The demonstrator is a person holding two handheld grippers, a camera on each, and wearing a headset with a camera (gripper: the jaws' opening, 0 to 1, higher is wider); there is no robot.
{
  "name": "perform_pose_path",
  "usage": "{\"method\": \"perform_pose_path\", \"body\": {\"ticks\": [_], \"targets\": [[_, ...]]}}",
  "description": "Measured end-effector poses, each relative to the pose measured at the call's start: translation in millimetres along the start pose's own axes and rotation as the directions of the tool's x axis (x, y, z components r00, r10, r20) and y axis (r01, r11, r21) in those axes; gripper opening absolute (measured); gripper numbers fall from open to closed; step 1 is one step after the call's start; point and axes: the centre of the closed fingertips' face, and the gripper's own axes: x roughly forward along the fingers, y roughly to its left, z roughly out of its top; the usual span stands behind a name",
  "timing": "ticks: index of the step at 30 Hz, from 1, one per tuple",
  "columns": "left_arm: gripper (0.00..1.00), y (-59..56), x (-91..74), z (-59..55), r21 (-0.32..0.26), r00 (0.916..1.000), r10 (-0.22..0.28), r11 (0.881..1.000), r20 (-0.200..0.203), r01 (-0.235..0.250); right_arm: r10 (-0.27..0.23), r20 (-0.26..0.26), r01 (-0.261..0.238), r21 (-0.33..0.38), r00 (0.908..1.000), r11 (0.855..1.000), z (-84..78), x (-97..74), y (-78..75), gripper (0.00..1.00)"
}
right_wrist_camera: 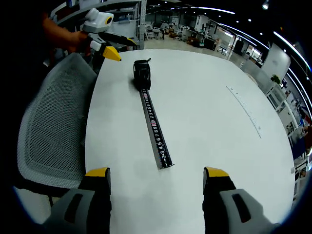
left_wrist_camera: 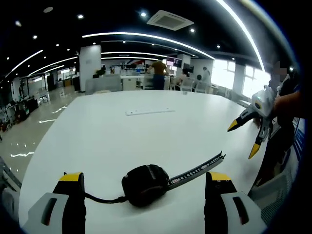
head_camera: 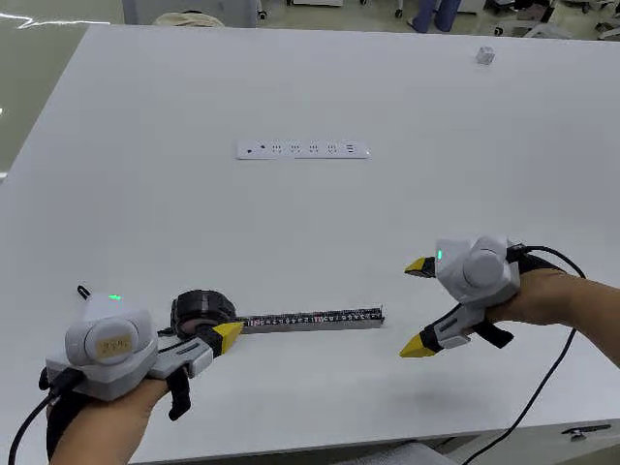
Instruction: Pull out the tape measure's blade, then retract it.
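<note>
A black tape measure [head_camera: 201,312] lies on the white table [head_camera: 310,213] near its front edge, with its blade [head_camera: 312,319] drawn out to the right and lying flat. My left gripper [head_camera: 225,334] sits just left of the case, open, its yellow-tipped jaws on either side of the case [left_wrist_camera: 145,184] without closing on it. My right gripper [head_camera: 418,305] hovers open a little to the right of the blade's end hook, apart from it. In the right gripper view the blade [right_wrist_camera: 154,128] runs away from me to the case [right_wrist_camera: 142,71].
A white power strip [head_camera: 302,150] lies at mid-table. A small clear object [head_camera: 485,55] sits at the far right. A grey mesh chair [right_wrist_camera: 46,131] stands at the near table edge. A person [left_wrist_camera: 158,74] stands far off across the room.
</note>
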Motion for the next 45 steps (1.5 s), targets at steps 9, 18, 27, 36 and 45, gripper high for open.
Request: {"method": "perform_pose_path", "body": {"ticks": [9,18,27,36,45], "targets": [[1.00,-1.3,6.9,-1.3,-0.036,1.0000,0.007,0.999,0.001,-0.007,0.072,-0.077,-0.077,-0.067,0.9944,0.995,-3.1,19.7,-1.5,0.71],[1.00,-0.5,10.5,-8.3,-0.063,0.9996,0.023,0.998,-0.016,-0.024,0.108,-0.144,-0.126,-0.119,0.9836,0.985,-9.8,39.7,-7.2,0.53],[1.00,-3.3,14.1,-11.8,-0.067,0.9995,0.018,0.998,-0.024,-0.019,0.141,-0.181,-0.160,-0.095,0.9733,0.983,-17.8,54.4,-10.9,0.41],[1.00,-2.1,15.3,-15.3,-0.070,0.9996,0.019,0.997,-0.021,-0.021,0.155,-0.218,-0.179,-0.098,0.9635,0.979,-24.2,65.8,-7.8,0.34],[1.00,0.0,16.0,-18.6,-0.086,0.9994,0.022,0.996,-0.028,-0.024,0.146,-0.251,-0.177,-0.107,0.9569,0.978,-30.0,69.2,-11.7,0.21]]}}
